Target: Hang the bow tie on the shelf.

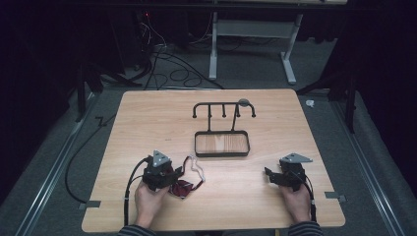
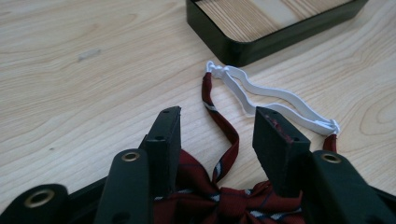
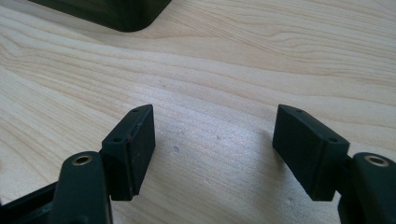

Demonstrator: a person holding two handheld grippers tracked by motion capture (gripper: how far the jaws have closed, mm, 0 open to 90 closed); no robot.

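Nowhere legible writing: striped red bow tie (image 2: 219, 196) between left gripper (image 2: 217, 133) jaws.

Stood on grey carpet: a light wooden table (image 1: 147, 113) with rounded corners. Lay directly on it: a black-rimmed tray stand with a hook rail (image 1: 222, 143) mid-table, a red striped bow tie with white elastic strap (image 1: 186, 184) near the front left.

Dark red striped bow tie (image 2: 224, 200), white strap (image 2: 275, 95); black tray (image 2: 233, 44)
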